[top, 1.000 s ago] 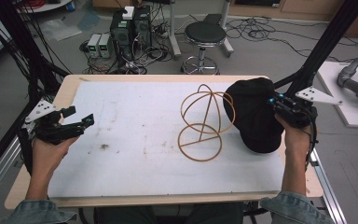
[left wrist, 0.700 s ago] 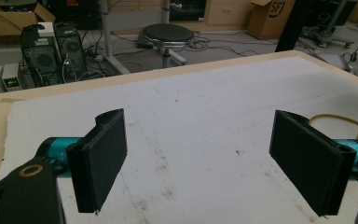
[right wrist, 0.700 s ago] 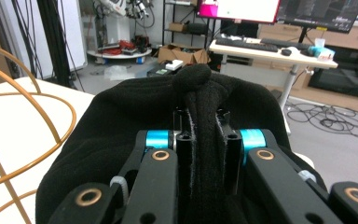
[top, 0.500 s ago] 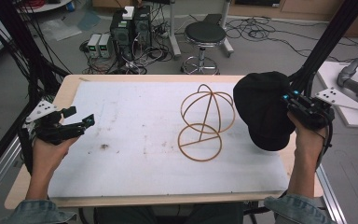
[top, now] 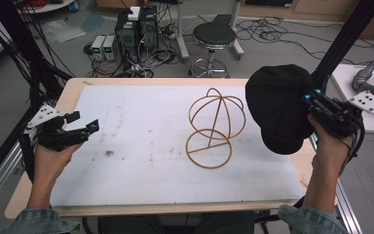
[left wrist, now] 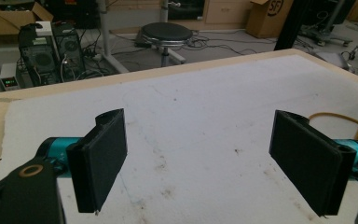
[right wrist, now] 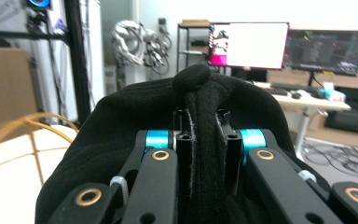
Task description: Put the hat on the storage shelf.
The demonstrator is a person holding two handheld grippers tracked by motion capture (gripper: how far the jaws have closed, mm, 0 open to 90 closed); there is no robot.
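Observation:
A black cap [top: 278, 107] hangs in the air at the table's right edge, pinched by my right gripper [top: 312, 103], which is shut on it. In the right gripper view a fold of the cap [right wrist: 204, 135] is squeezed between the two jaws. A golden wire hat stand [top: 215, 127] with a dome top and ring base stands on the white mat, just left of the cap. My left gripper [top: 84, 122] rests open over the mat's left edge; in the left gripper view its pads [left wrist: 103, 158] stand wide apart with nothing between them.
The white mat [top: 141, 146] covers a wooden table [top: 68, 95]. A round stool [top: 215, 36] and computer boxes [top: 136, 27] stand on the floor behind it. Black frame posts [top: 343, 36] rise at both sides. A white side table [top: 370, 105] stands at right.
My right gripper has lifted the cap up and to the right, away from the wire stand. The left gripper has stayed put.

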